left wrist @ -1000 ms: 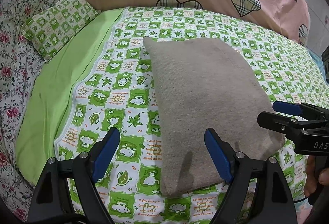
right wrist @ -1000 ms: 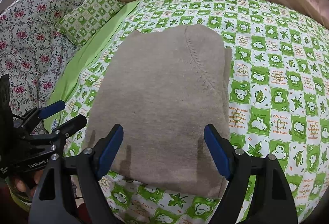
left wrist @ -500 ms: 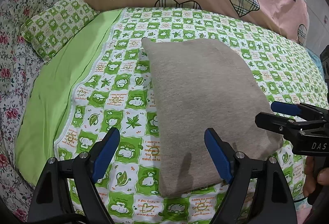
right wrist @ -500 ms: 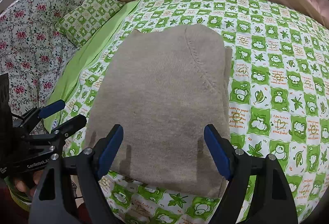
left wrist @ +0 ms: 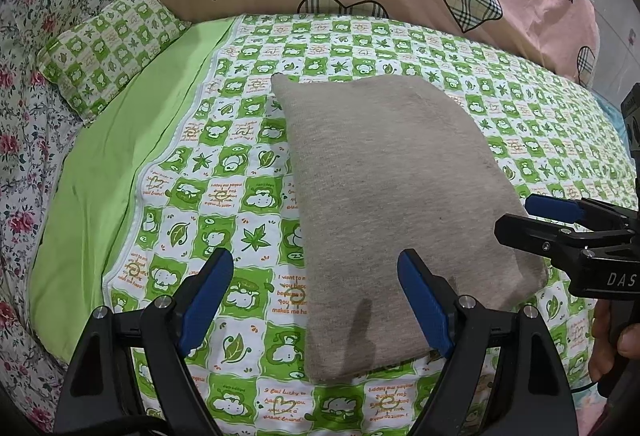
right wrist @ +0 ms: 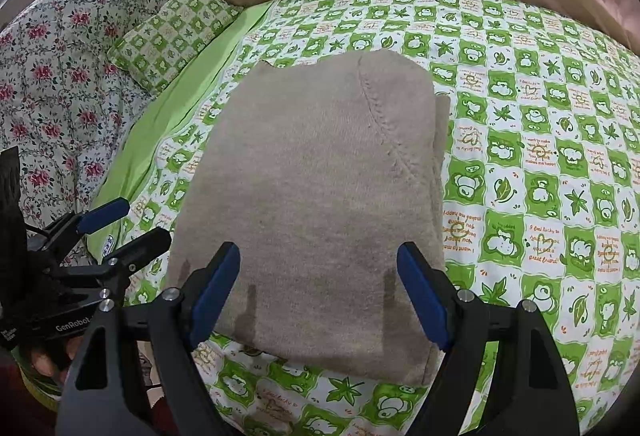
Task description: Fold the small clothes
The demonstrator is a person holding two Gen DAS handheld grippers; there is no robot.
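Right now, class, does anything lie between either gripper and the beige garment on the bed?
Nothing visible does. The left gripper and right gripper hover with open jaws above the folded beige garment.

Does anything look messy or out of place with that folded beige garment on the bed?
Mostly tidy. The beige garment lies folded flat on the green patterned sheet, but along its right edge a lower layer sticks out past the top fold, so the edges don't line up. No damage or stains are visible.
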